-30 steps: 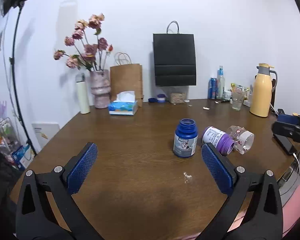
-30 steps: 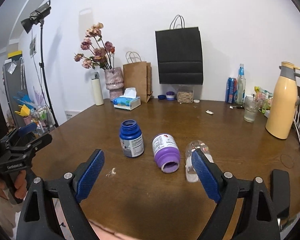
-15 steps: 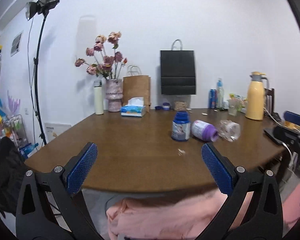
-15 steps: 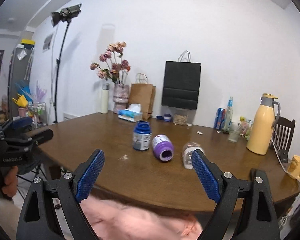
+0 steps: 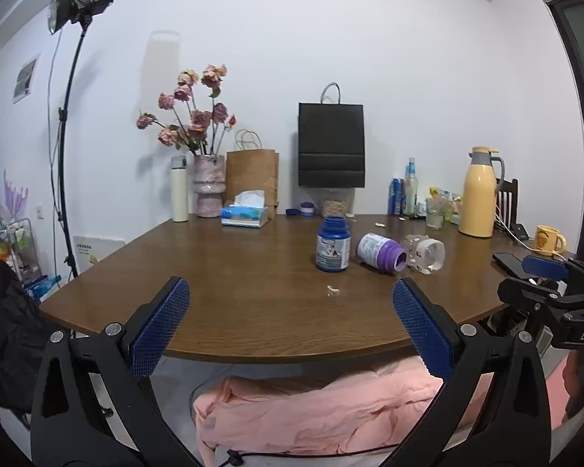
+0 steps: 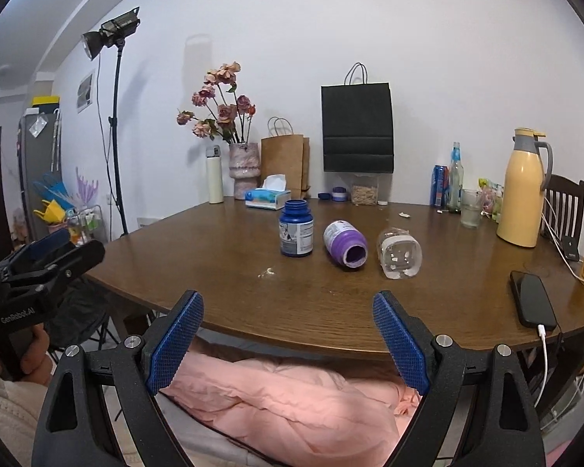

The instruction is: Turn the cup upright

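Note:
Three containers sit mid-table. A blue jar (image 5: 332, 244) (image 6: 296, 228) stands upright with its mouth open. Beside it a purple jar (image 5: 380, 252) (image 6: 345, 244) lies on its side, mouth toward me. A clear plastic jar (image 5: 425, 253) (image 6: 399, 253) also lies on its side to the right. My left gripper (image 5: 291, 325) is open, held back past the table's near edge with nothing between its fingers. My right gripper (image 6: 288, 338) is open too, likewise off the near edge and well short of the jars.
Along the back of the wooden table (image 6: 253, 272) stand a flower vase (image 6: 245, 170), tissue box (image 6: 267, 198), paper bags, bottles, a drinking glass (image 6: 470, 213) and a yellow thermos (image 6: 525, 188). A phone (image 6: 532, 299) and a yellow mug (image 5: 547, 239) lie at right. Pink fabric (image 6: 292, 397) lies below the edge.
Both grippers have pulled back and down from over the table to beyond its near edge. The jars look smaller and farther. Neither gripper's opening has changed.

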A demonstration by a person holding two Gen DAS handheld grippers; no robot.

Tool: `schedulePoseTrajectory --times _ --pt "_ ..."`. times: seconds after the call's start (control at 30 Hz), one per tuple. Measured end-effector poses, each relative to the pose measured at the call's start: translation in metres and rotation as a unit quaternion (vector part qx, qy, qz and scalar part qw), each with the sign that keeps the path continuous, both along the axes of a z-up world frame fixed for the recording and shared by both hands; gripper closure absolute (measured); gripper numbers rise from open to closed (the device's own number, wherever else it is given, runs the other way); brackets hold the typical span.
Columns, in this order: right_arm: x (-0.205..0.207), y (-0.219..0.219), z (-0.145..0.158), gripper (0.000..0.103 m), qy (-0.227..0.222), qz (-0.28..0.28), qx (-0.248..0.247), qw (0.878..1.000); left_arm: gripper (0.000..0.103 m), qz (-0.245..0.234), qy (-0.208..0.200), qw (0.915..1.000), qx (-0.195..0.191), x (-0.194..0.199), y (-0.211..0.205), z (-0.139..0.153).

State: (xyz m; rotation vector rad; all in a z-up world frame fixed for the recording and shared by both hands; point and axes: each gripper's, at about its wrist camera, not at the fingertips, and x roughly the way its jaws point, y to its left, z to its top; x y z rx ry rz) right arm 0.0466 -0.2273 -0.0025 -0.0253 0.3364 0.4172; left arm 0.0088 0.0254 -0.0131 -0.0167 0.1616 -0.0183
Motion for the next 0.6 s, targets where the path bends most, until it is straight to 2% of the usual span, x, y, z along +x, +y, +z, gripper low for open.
schedulePoseTrajectory --times 0.6 --pt "0.001 0.0008 -0.0019 0.011 0.001 -0.005 -0.003 1.0 0.0 0.0 -0.004 1.0 0.003 -0.0016 0.0004 -0.0001"
